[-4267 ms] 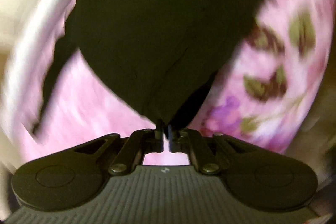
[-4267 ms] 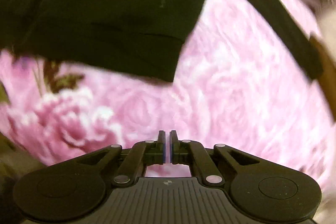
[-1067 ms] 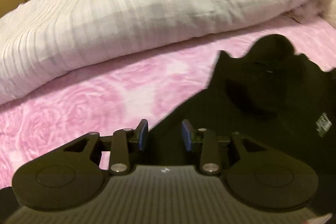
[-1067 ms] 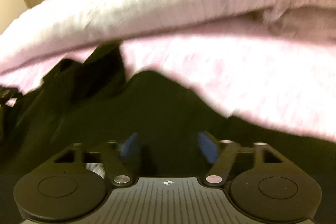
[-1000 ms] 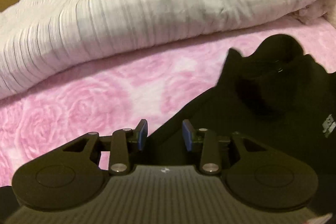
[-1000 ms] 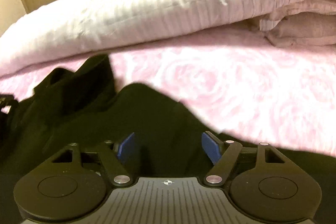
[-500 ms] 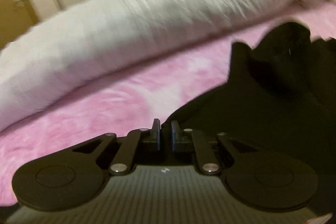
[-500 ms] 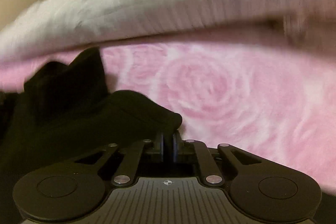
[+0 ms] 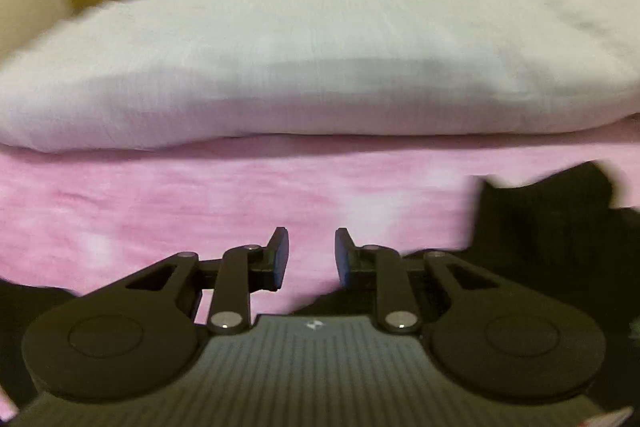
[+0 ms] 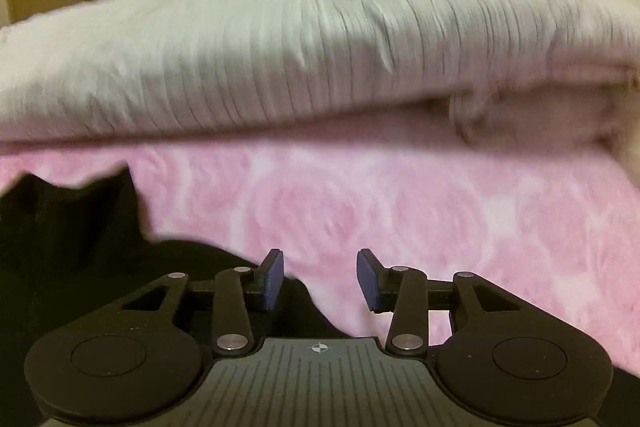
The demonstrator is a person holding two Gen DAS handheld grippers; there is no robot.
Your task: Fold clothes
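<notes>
The bed (image 9: 200, 203), covered in pink rose-print fabric, fills both views. A white folded duvet (image 9: 320, 67) lies across its far side. The black garment (image 10: 72, 227) lies on the pink cover, between my two tools. My left tongs (image 9: 308, 259) are apart, holding nothing. My right tongs (image 10: 320, 279) are likewise apart, empty.
</notes>
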